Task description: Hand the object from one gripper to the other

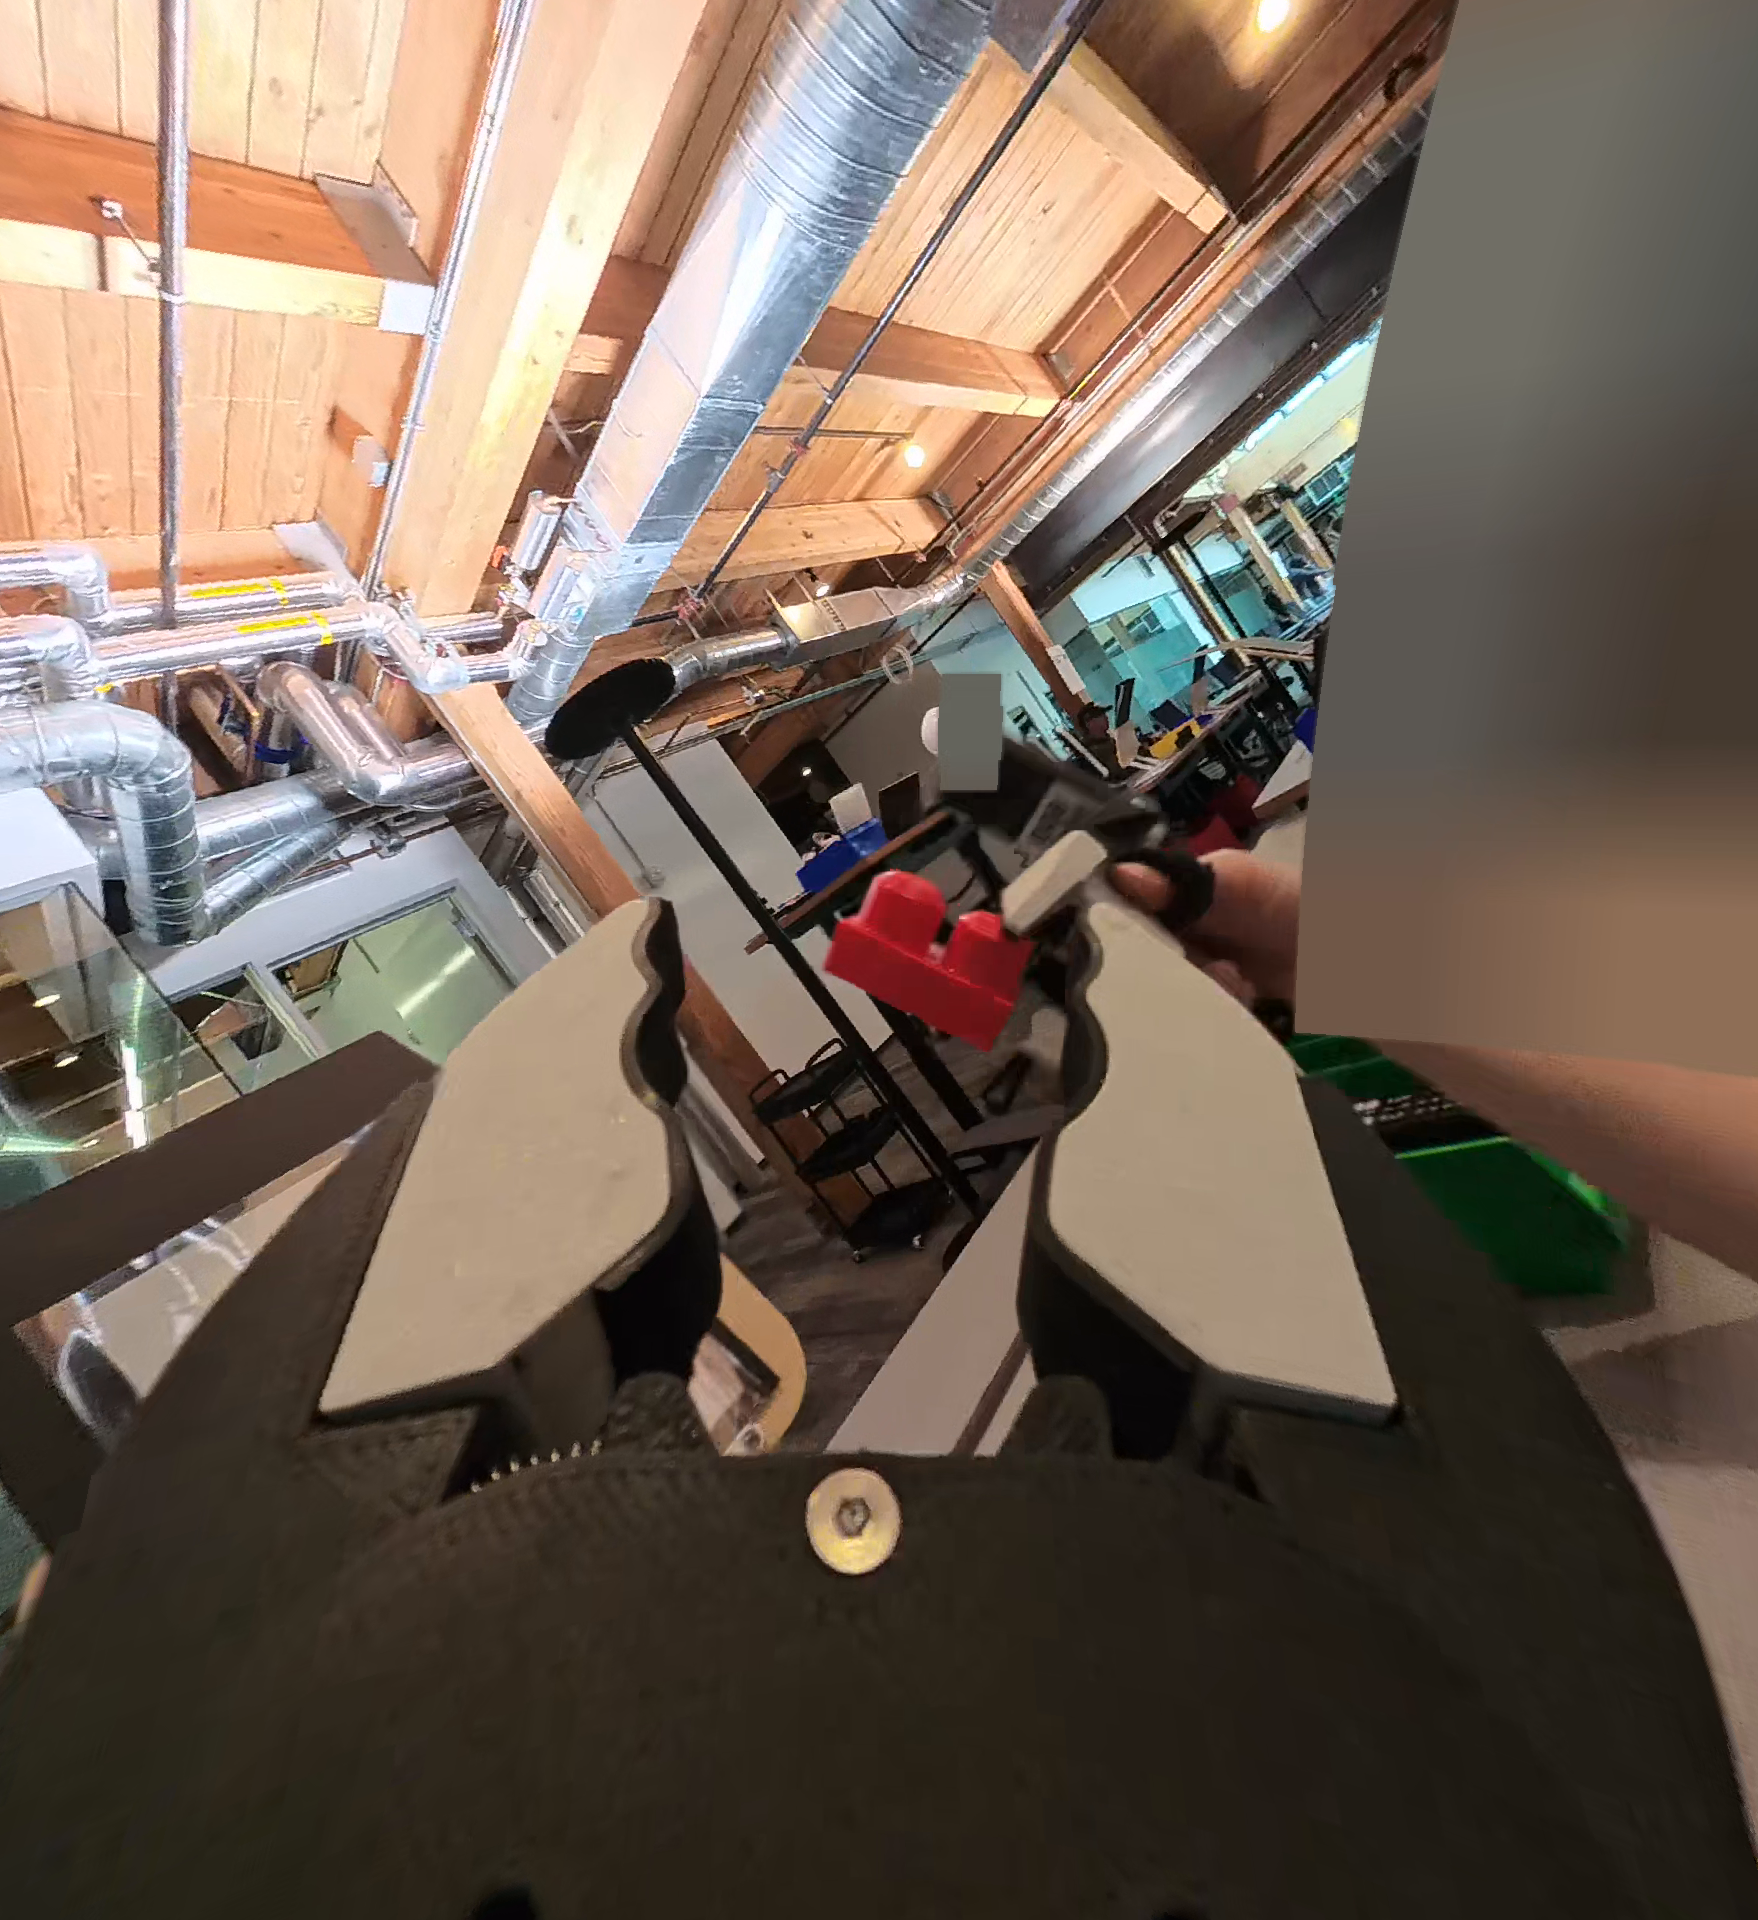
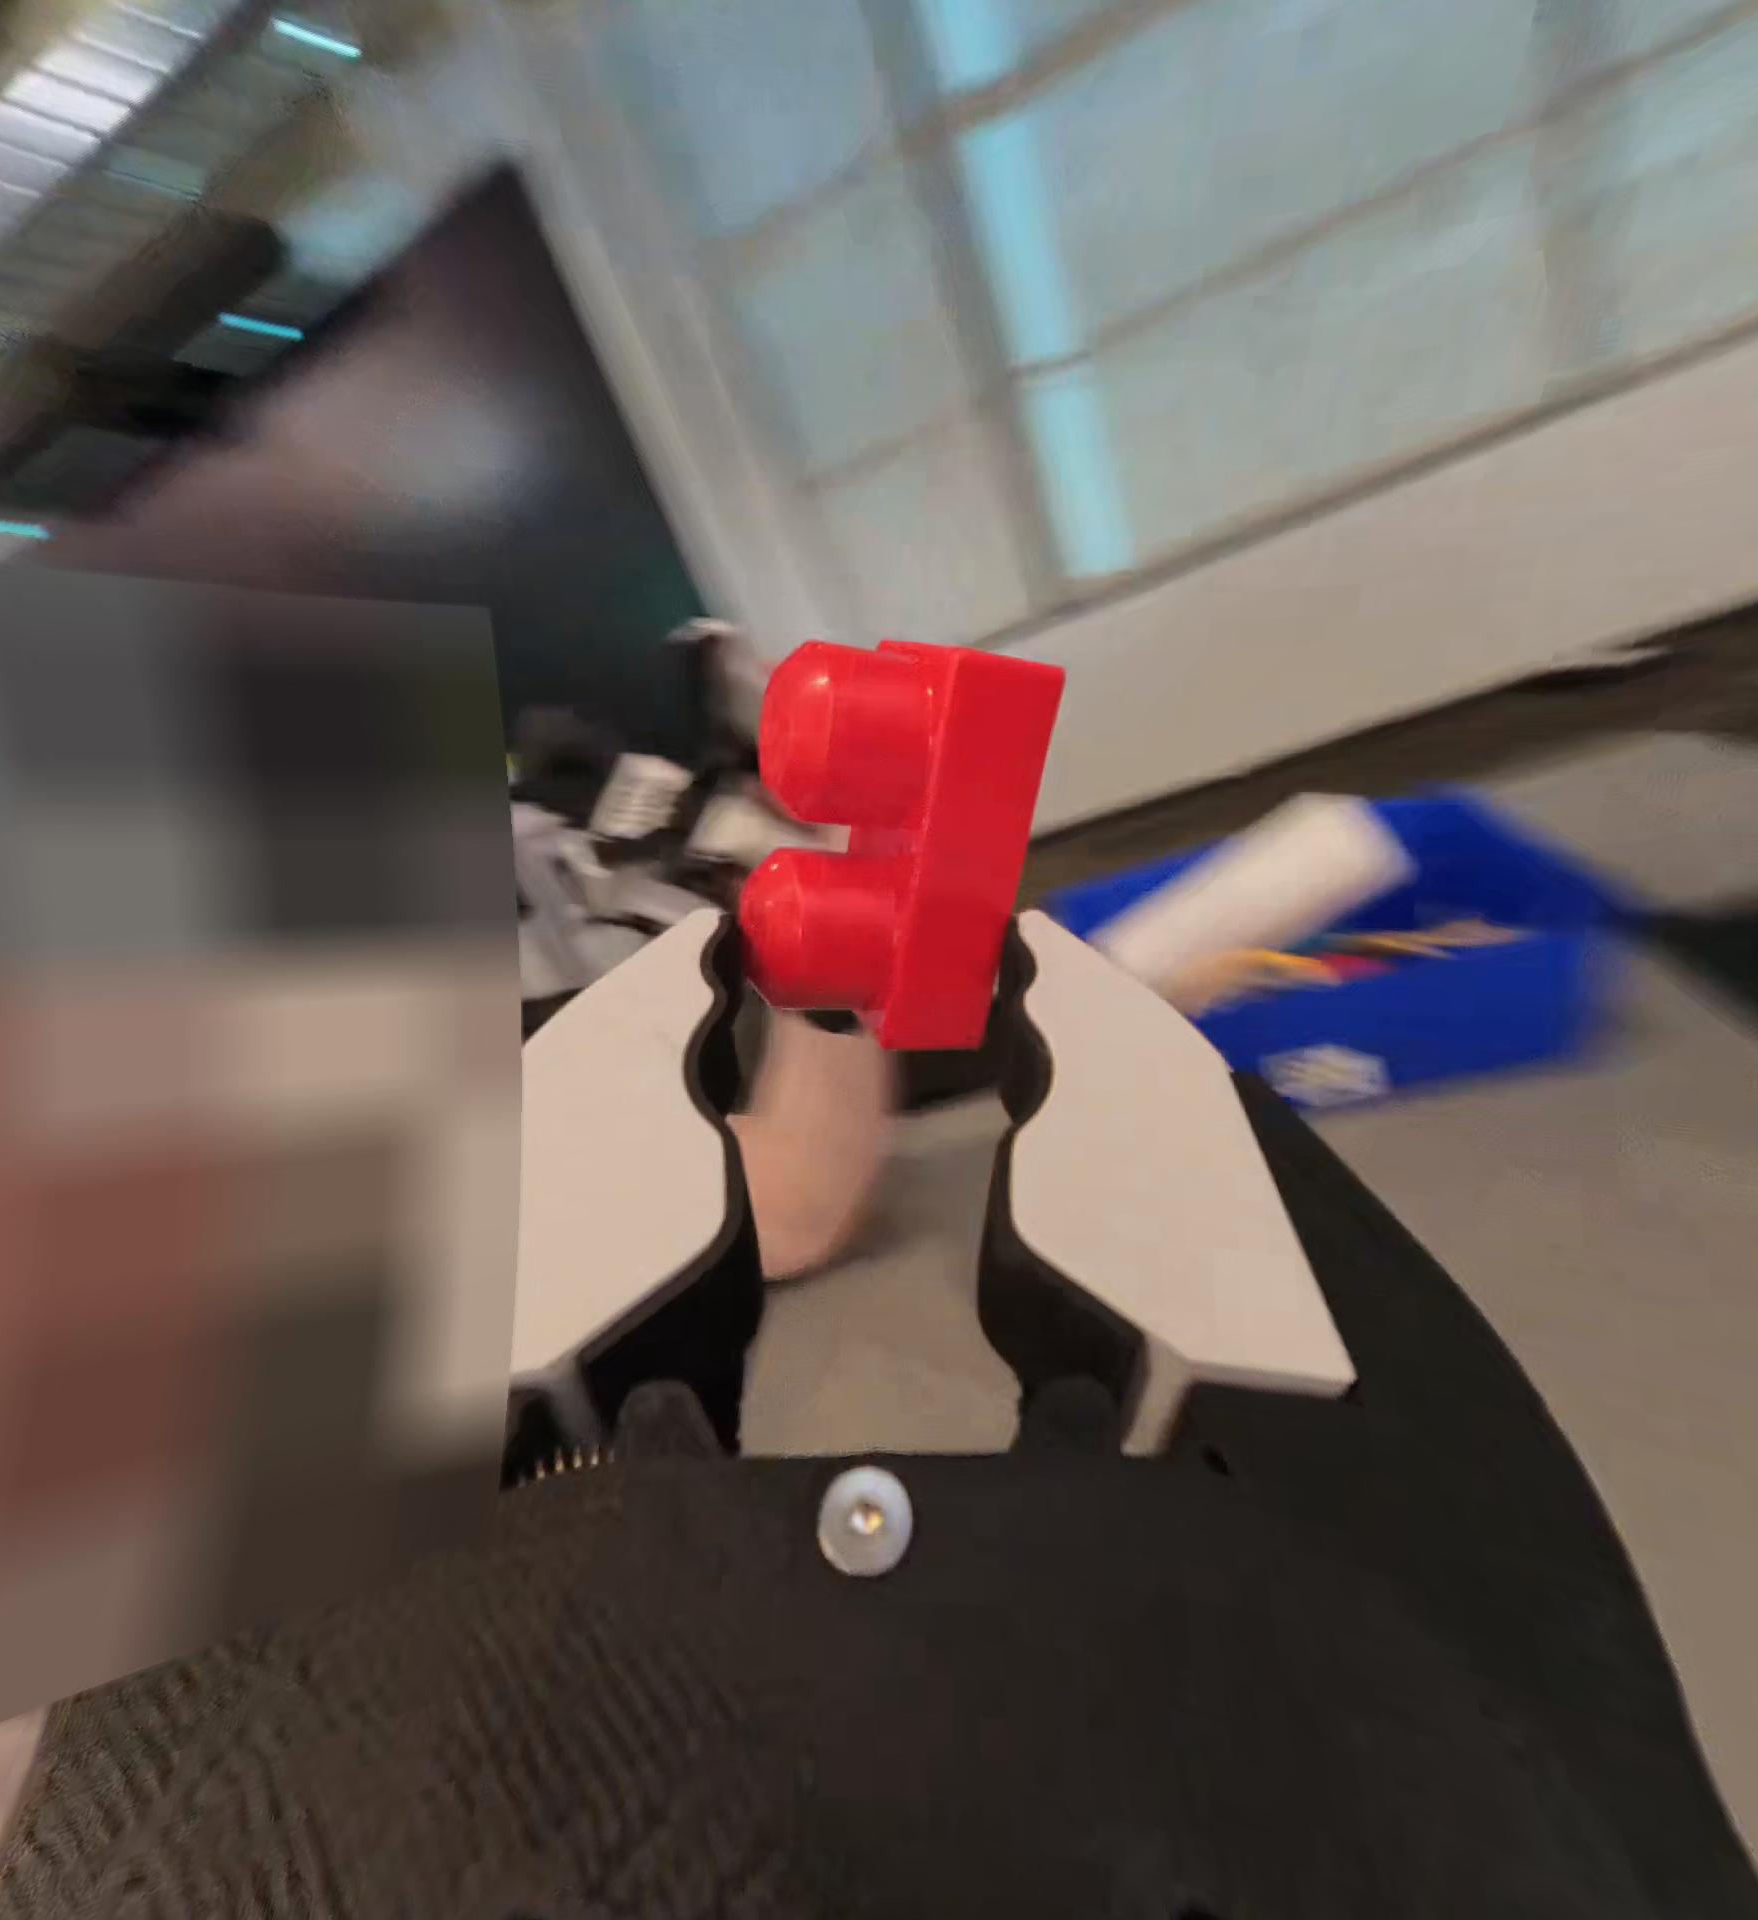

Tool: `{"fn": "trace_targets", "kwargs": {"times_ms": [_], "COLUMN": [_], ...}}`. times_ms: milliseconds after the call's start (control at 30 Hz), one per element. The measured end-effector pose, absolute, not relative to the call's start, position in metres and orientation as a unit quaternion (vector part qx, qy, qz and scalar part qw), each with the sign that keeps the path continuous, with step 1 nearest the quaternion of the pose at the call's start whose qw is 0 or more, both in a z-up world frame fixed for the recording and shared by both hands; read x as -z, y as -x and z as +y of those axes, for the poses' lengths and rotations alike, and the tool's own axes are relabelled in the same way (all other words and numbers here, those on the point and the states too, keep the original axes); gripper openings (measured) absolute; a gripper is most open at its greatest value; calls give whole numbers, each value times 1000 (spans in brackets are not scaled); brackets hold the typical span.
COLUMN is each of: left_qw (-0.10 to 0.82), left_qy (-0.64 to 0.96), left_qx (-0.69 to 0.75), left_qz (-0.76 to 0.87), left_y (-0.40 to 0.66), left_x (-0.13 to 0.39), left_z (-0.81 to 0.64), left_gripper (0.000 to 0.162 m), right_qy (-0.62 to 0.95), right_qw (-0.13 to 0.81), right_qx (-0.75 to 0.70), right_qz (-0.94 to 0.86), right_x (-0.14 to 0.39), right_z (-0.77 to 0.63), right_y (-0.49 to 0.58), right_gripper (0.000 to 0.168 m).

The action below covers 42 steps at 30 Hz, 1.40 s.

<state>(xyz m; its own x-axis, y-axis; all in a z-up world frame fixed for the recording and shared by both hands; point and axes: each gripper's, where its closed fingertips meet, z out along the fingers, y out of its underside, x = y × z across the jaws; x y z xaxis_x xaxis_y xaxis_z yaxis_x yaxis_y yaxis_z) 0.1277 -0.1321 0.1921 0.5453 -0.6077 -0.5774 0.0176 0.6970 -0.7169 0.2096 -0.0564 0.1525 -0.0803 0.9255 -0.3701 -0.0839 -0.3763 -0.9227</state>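
Holding red two-stud brick [image 2: 896, 842] mid-air, right gripper [image 2: 870, 961] clenched on its lower end. Left gripper [image 1: 870, 971] spread, empty, nearby. Brick looks light, rigid, slick plastic; take the free upper stud.

Glossy smooth red plastic block [image 2: 906, 842]; matt grey fingers [image 1: 563, 1132] on rough black printed body; shiny metal ducting [image 1: 740, 343] at 12 o'clock.
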Motion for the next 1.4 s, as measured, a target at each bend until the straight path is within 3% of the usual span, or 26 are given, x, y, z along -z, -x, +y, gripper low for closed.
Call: {"fn": "trace_targets", "kwargs": {"times_ms": [67, 133, 233, 400, 600, 833, 1033, 1200, 1400], "left_qw": [813, 809, 799, 782, 767, 772, 704, 540, 383], "left_qy": [345, 353, 362, 373, 382, 438, 607, 785, 879], "left_qx": [180, 175, 167, 146, 125, 95, -28, -124, -210], "left_qz": [432, 437, 450, 477, 500, 451, 368, 279, 194], "left_y": [-125, -126, -132, -145, -156, -132, -54, 32, 118], "left_x": [-193, -190, -183, -170, -158, -166, -142, -74, -5], "left_z": [-129, -127, -124, -121, -118, -96, -42, -13, 14], "left_gripper": [69, 68, 68, 68, 68, 62, 64, 60, 50], "right_qy": [658, 779, 912, 952, 968, 938, 842, 637, 557], "right_qw": [483, 498, 380, 238, 179, 284, 515, 743, 772], "right_qx": [-471, -302, -147, -187, -158, -187, -161, -186, -220], "right_qz": [-333, -233, -49, 38, 73, 68, 8, -83, -215], "right_x": [-125, -79, 9, 99, 140, 81, -47, -180, -213], "right_z": [-14, 27, 45, 49, 65, 72, 71, 28, -18], "right_y": [-268, -351, -468, -505, -507, -504, -479, -405, -312], "right_gripper": [49, 49, 49, 49, 50, 60, 57, 56, 55]}}
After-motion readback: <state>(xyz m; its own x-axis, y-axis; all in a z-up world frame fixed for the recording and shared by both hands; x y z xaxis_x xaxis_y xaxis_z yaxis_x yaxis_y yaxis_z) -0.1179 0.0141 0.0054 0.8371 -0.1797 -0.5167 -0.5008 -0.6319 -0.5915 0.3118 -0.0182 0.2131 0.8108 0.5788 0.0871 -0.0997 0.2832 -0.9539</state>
